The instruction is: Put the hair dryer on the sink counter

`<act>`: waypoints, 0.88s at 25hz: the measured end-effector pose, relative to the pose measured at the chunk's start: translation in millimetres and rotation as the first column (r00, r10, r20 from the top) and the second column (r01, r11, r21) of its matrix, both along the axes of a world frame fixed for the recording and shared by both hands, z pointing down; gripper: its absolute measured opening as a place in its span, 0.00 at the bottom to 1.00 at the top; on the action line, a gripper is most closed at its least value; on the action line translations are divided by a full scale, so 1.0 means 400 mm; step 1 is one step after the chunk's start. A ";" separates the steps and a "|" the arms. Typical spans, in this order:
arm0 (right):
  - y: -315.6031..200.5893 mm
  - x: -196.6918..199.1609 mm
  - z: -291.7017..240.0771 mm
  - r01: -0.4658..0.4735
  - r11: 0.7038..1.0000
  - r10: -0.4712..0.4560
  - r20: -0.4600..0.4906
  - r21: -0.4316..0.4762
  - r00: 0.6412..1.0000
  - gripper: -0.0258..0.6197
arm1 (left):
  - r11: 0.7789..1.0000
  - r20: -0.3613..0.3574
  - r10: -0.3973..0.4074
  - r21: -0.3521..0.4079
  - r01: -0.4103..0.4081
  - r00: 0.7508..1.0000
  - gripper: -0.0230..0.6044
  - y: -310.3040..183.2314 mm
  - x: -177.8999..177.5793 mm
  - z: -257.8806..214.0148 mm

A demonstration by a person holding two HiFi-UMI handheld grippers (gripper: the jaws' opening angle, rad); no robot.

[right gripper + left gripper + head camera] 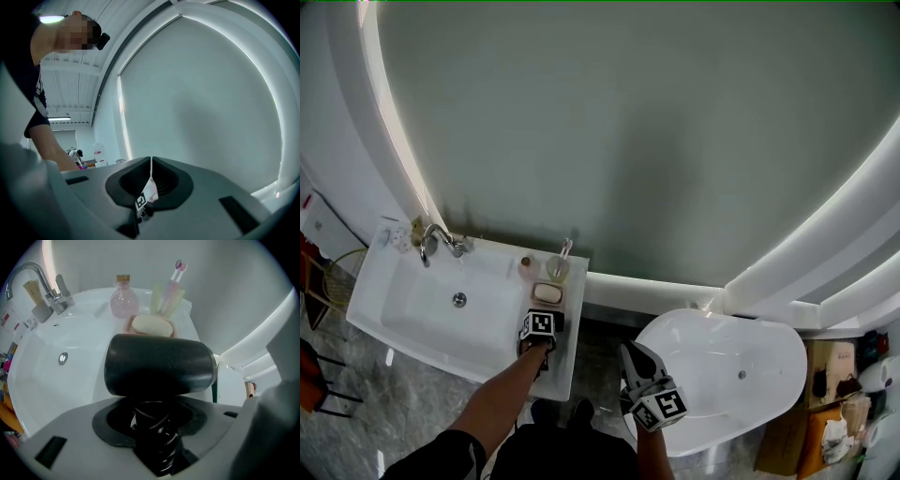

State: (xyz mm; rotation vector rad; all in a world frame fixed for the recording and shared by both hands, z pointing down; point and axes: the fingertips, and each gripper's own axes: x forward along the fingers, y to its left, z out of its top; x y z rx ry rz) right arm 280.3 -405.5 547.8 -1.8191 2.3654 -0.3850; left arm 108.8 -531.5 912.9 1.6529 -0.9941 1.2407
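Tub lies at 4 o'clock in the head view, and the sink at 8 o'clock, its faucet at the basin's 11 o'clock corner. The counter is the flat strip at 3 o'clock of the basin. Over it the left gripper points steeply down, its jaws pinching the handle of the black dryer, whose barrel lies crosswise above the jaws in the left gripper view. Whether the dryer touches the counter cannot be told. The right gripper hangs at the tub's 9 o'clock rim, jaws pressed together. On the counter, at 12 o'clock of the dryer, sits the soap, with a pink bottle at 11 o'clock and toothbrushes at 1 o'clock.
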 end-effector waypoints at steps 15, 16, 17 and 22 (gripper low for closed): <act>0.017 0.008 0.028 -0.009 1.000 0.009 -0.002 -0.023 1.000 0.09 | 0.999 0.058 0.007 0.053 -0.010 0.998 0.39 -0.002 0.008 0.005; 0.018 0.005 0.027 -0.007 1.000 0.007 0.000 -0.021 1.000 0.09 | 0.998 0.052 0.006 0.054 -0.008 0.999 0.39 -0.001 0.005 0.003; 0.019 0.002 0.027 -0.005 1.000 0.005 0.002 -0.020 1.000 0.09 | 0.999 0.041 0.001 0.051 -0.004 0.999 0.40 0.000 0.003 0.002; 0.014 0.002 0.025 -0.006 1.000 0.006 0.001 -0.017 1.000 0.09 | 1.000 -0.033 -0.018 0.007 0.018 0.999 0.50 0.004 0.000 -0.004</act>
